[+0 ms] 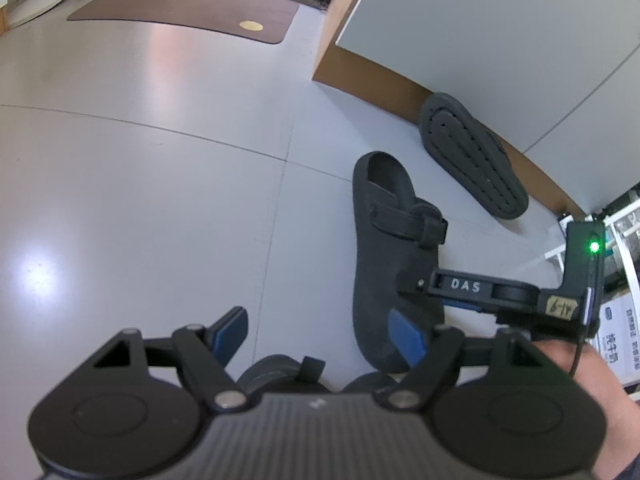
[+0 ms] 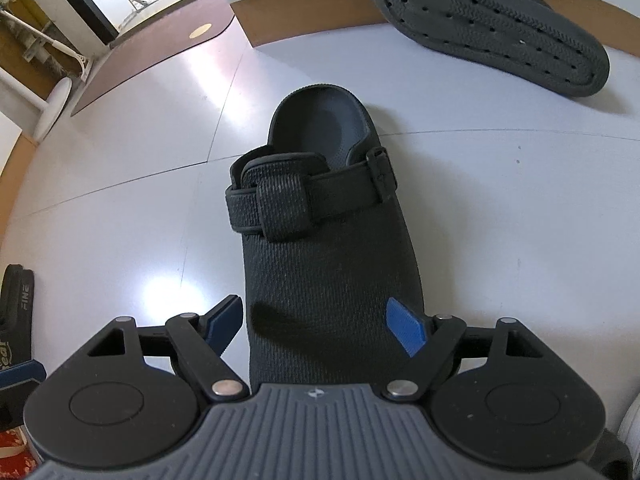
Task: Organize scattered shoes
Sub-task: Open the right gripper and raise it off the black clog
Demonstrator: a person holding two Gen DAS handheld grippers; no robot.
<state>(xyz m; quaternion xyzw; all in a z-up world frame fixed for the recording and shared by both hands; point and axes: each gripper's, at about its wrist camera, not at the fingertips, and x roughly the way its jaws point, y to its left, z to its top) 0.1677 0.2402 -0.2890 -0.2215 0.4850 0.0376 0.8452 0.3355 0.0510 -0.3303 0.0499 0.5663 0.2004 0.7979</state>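
The right tongs point(image 2: 316, 330) are held apart astride the toe of the upright clog point(image 2: 328, 240), so that it can be gripped. The left tongs point(image 1: 320, 336) are also apart, empty. Beyond the clog, another point(image 2: 492, 24) lies overturned against the cabinet point(image 1: 480, 40).
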